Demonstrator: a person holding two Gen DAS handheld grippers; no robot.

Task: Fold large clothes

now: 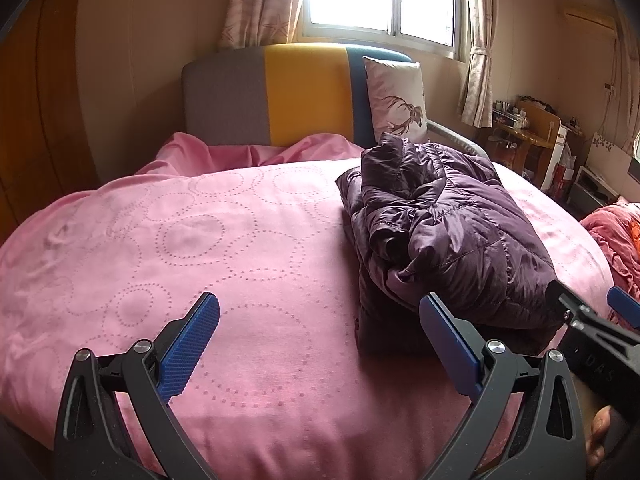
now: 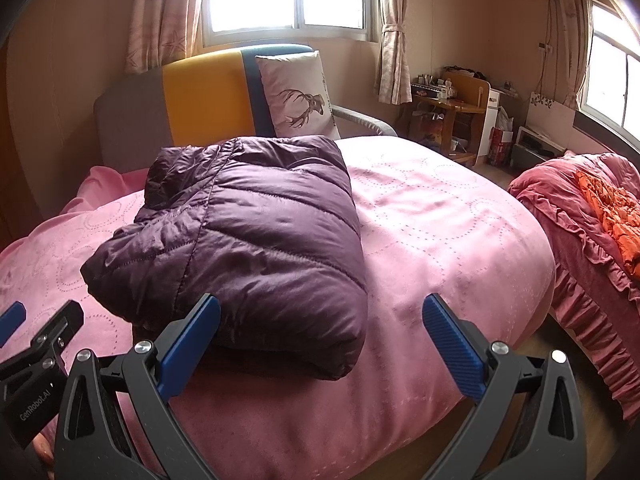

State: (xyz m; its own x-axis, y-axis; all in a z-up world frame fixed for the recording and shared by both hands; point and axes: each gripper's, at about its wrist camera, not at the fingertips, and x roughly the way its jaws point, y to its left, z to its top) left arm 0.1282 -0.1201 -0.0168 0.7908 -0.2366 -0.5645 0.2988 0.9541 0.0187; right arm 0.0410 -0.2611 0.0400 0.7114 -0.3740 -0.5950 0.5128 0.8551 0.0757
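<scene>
Your purple puffer jacket (image 2: 240, 240) lies on the pink bed cover (image 2: 432, 240) as a thick, roughly square bundle, near the foot edge closest to you. Seen from the left, loose folds and a sleeve or collar are bunched on top (image 1: 400, 184), so the bundle looks untidy on that side. The right side is smooth and rounded.

Your left hand-held gripper (image 1: 320, 336) hangs over bare cover just beside the jacket, spread wide and holding nothing. Your right hand-held gripper (image 2: 320, 336) is also spread wide and empty, with its left finger at the bundle's near edge.

The folding seems nearly finished; only tidying the bunched top may remain.
</scene>
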